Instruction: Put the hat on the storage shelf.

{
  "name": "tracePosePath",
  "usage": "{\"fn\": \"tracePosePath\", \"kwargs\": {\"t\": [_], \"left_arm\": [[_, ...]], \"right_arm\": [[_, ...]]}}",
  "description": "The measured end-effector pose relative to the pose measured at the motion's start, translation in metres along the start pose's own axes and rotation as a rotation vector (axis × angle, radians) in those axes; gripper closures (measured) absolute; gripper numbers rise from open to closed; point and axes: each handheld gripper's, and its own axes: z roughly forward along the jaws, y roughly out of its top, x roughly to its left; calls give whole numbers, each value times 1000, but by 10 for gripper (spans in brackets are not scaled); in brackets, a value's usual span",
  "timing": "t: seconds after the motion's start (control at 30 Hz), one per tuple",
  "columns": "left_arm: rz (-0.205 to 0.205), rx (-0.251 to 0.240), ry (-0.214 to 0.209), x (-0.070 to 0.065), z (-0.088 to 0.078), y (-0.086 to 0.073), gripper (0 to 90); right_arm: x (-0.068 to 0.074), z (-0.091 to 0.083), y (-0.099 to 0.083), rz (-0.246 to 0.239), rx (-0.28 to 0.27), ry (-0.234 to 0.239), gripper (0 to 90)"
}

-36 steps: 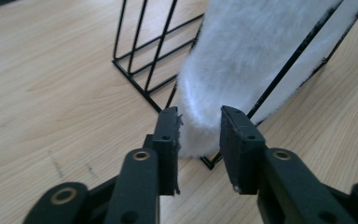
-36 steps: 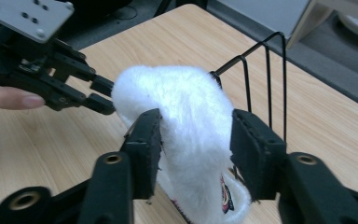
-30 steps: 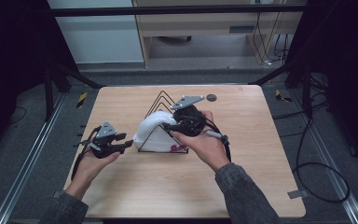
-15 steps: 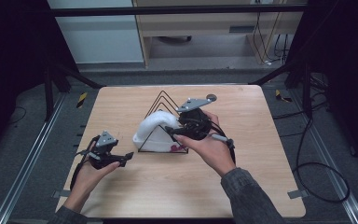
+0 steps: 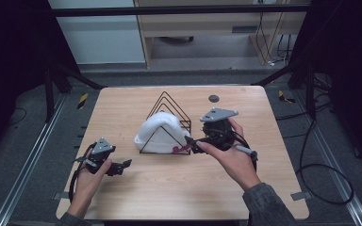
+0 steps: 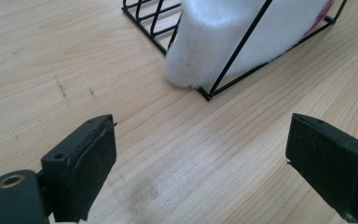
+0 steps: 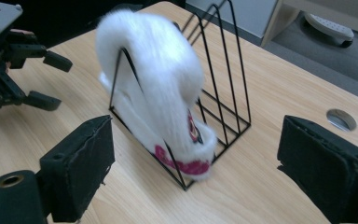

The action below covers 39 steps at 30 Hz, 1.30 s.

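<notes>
A white fluffy hat (image 5: 160, 132) with pink lettering lies draped in a black wire rack (image 5: 169, 101) at the table's middle. My left gripper (image 5: 122, 166) sits low at the front left, apart from the rack. Its jaws have just been opening and stand open with only bare wood between them (image 6: 214, 158); the hat (image 6: 223, 37) and the rack's corner (image 6: 205, 93) lie ahead. My right gripper (image 5: 190, 145) is just right of the rack. Its jaws have just been opening and stand open (image 7: 196, 154), off the hat (image 7: 154, 74).
The wooden table (image 5: 169, 193) has a round cable hole (image 5: 213, 98) at the back right. The left gripper (image 7: 51, 80) appears beyond the rack (image 7: 233, 70) in the right gripper view. Cables (image 5: 320, 179) lie on the floor at the right.
Both grippers have let go of the hat and drawn away from it: the left one toward the front left, the right one to the right. The hat now rests in the rack.
</notes>
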Motion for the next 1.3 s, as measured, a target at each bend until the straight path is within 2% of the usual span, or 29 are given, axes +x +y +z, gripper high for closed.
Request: {"fn": "tracePosePath", "kwargs": {"t": [0.07, 0.23, 0.37, 0.4, 0.47, 0.63, 0.87, 0.97, 1.13, 1.3], "left_arm": [[-5, 3, -1, 1, 1, -2, 79], [-20, 19, 29, 3, 4, -10, 64], [-38, 30, 26, 5, 7, -16, 61], [-38, 30, 26, 5, 7, -16, 57], [-27, 60, 31, 5, 10, -18, 57], [-25, 71, 30, 5, 12, -19, 56], [-26, 80, 33, 6, 15, -21, 51], [-29, 85, 32, 7, 17, -23, 51], [-43, 81, 30, 8, 18, -27, 51], [-34, 76, 40, 8, 19, -28, 45]], "right_arm": [[-5, -5, -9, 6, 4, -3, 90], [-20, -15, -28, 36, 15, -16, 85], [-30, -20, -44, 46, 31, -39, 115], [-30, -20, -44, 46, 31, -39, 115], [-35, -20, -57, 41, 53, -53, 124], [-42, -20, -79, 49, 75, -72, 122], [-50, -13, -112, 86, 118, -76, 124], [-53, -12, -122, 115, 122, -78, 123], [-60, -6, -139, 129, 148, -95, 125], [-63, 5, -154, 145, 171, -93, 128]]}}
